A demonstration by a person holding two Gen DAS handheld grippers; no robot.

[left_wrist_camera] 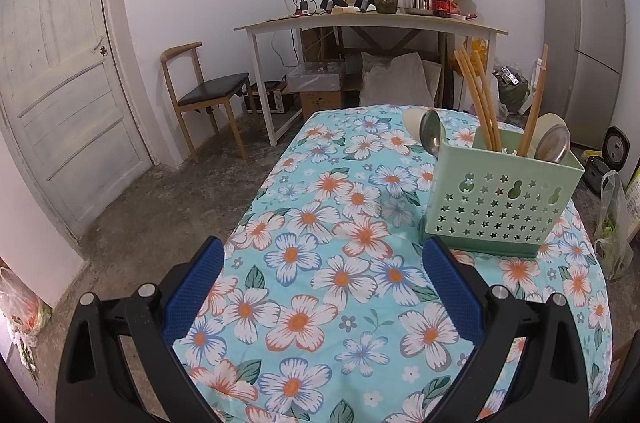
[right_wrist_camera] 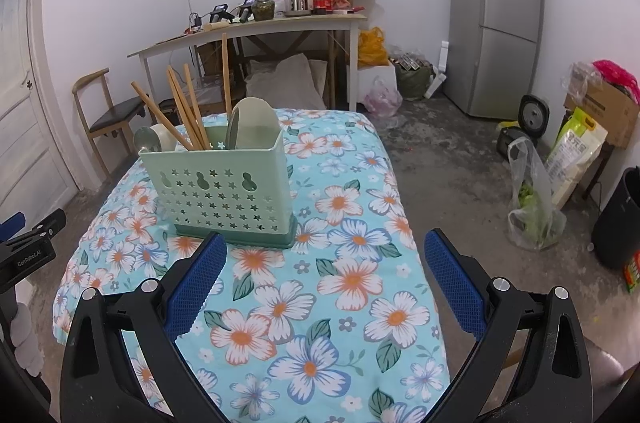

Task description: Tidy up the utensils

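Note:
A pale green perforated utensil holder (left_wrist_camera: 504, 199) stands upright on the floral tablecloth (left_wrist_camera: 320, 263). It holds several wooden chopsticks (left_wrist_camera: 478, 99) and spoons, some metal (left_wrist_camera: 554, 143). My left gripper (left_wrist_camera: 322, 255) is open and empty, low over the cloth, left of and nearer than the holder. In the right wrist view the holder (right_wrist_camera: 224, 191) stands ahead on the left, with chopsticks (right_wrist_camera: 186, 115) and a pale spoon (right_wrist_camera: 254, 127) in it. My right gripper (right_wrist_camera: 324, 247) is open and empty, its left fingertip close to the holder's base.
The table drops off at its left edge (left_wrist_camera: 256, 199) and right edge (right_wrist_camera: 404, 207). Behind stand a cluttered white desk (left_wrist_camera: 372, 21), a wooden chair (left_wrist_camera: 208, 95), a door (left_wrist_camera: 60, 71) and a grey fridge (right_wrist_camera: 496, 19). Bags (right_wrist_camera: 532, 199) lie on the floor at right.

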